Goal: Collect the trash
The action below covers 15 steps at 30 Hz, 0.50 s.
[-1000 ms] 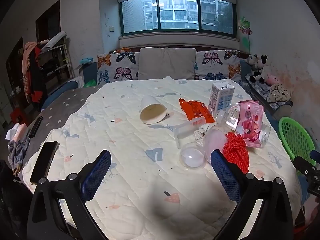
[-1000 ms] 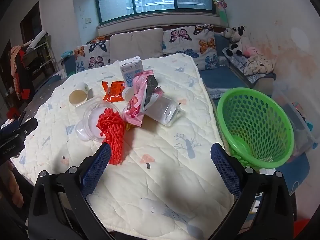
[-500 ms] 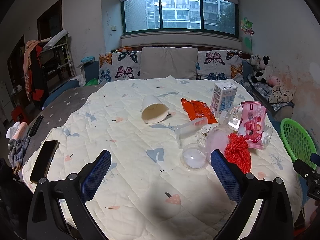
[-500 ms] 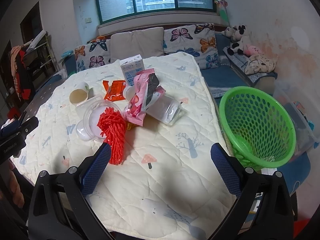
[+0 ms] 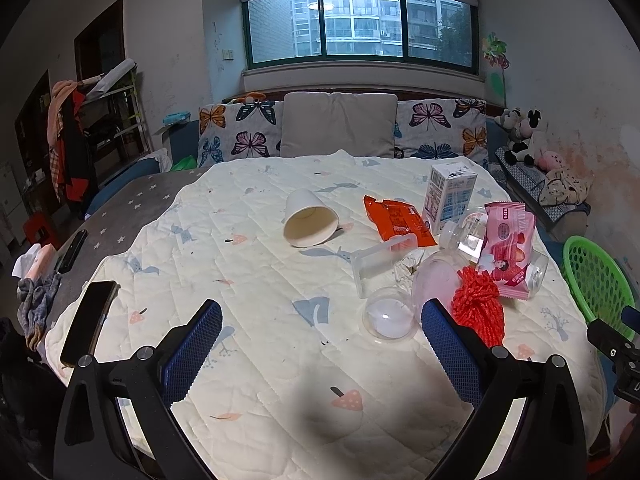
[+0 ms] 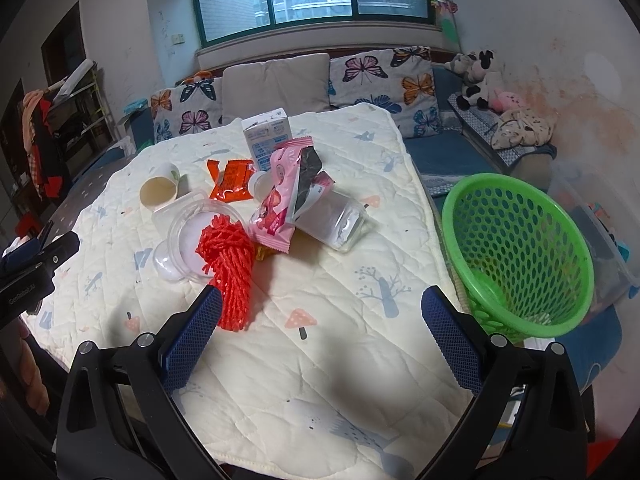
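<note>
Above the quilted table cover (image 5: 256,248), your left gripper (image 5: 320,344) hovers level, pointed toward the sofa cushions. Its blue-padded fingers (image 5: 192,350) stand wide apart, holding nothing and touching nothing. Ahead lies the trash: a paper cup (image 5: 309,219) on its side, an orange wrapper (image 5: 396,220), an upright milk carton (image 5: 450,198), a pink snack bag (image 5: 506,250), clear plastic containers (image 5: 384,264), a round clear lid (image 5: 388,318) and a red mesh bundle (image 5: 478,306) beside the right finger. A black phone (image 5: 89,326) rests at the cover's left edge.

Over the near right part of the cover, your right gripper (image 6: 320,342) also hovers, tilted slightly downward. Its fingers (image 6: 450,340) are fully spread and empty; the left finger tip sits just beside the lower end of the red mesh bundle (image 6: 230,270), contact not determinable. The green basket (image 6: 516,256) stands off the table's right edge, tilted toward you. The trash pile (image 6: 280,200) lies between both grippers' lines of sight, none of it in the basket.
</note>
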Each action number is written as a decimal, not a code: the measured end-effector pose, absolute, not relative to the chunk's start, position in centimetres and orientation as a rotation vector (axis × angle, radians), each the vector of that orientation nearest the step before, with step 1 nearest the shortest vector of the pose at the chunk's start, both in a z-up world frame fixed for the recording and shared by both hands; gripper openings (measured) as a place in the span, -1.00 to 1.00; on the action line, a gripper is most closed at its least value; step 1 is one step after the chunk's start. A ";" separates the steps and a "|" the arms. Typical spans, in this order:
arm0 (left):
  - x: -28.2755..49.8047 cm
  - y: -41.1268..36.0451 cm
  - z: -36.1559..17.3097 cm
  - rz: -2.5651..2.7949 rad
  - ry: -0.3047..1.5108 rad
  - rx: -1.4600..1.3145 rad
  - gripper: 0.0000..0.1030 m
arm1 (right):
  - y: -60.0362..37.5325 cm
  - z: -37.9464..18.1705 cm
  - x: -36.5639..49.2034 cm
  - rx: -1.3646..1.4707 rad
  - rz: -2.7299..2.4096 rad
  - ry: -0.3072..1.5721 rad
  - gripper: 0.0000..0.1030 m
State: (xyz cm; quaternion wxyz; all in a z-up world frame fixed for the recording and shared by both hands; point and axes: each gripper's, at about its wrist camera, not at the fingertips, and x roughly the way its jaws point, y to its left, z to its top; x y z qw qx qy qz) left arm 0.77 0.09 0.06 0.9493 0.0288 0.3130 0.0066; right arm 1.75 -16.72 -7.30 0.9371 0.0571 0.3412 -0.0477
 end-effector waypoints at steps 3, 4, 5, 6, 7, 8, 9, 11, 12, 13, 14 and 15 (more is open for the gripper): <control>0.9 0.1 0.0 0.017 0.640 0.060 0.88 | -16.7 -7.3 1.8 0.116 -0.097 0.699 0.91; 1.0 0.1 -0.1 0.017 0.641 0.059 0.88 | -16.6 -7.4 1.9 0.117 -0.097 0.701 0.91; 1.0 0.1 -0.1 0.016 0.641 0.059 0.88 | -16.6 -7.4 1.9 0.116 -0.097 0.702 0.91; 1.0 0.1 -0.1 0.017 0.641 0.059 0.88 | -16.6 -7.4 2.1 0.114 -0.097 0.703 0.91; 1.0 0.1 -0.1 0.018 0.640 0.060 0.88 | -16.5 -7.4 2.1 0.112 -0.097 0.704 0.91; 1.0 0.1 -0.1 0.018 0.641 0.060 0.88 | -16.5 -7.4 2.2 0.112 -0.097 0.703 0.91; 1.1 0.1 -0.2 0.018 0.642 0.058 0.88 | -16.5 -7.4 2.2 0.112 -0.097 0.703 0.91; 1.4 0.2 -0.3 0.020 0.646 0.051 0.88 | -16.4 -7.4 2.3 0.109 -0.095 0.703 0.91; 1.5 0.2 -0.3 0.021 0.648 0.050 0.88 | -16.4 -7.4 2.4 0.110 -0.095 0.703 0.91; 1.6 0.2 -0.3 0.023 0.649 0.050 0.88 | -16.5 -7.5 2.3 0.111 -0.094 0.703 0.91; 1.6 0.2 -0.4 0.023 0.650 0.050 0.88 | -16.5 -7.5 2.4 0.111 -0.093 0.704 0.91; 1.7 0.3 -0.4 0.025 0.650 0.050 0.88 | -16.4 -7.4 2.5 0.110 -0.093 0.705 0.91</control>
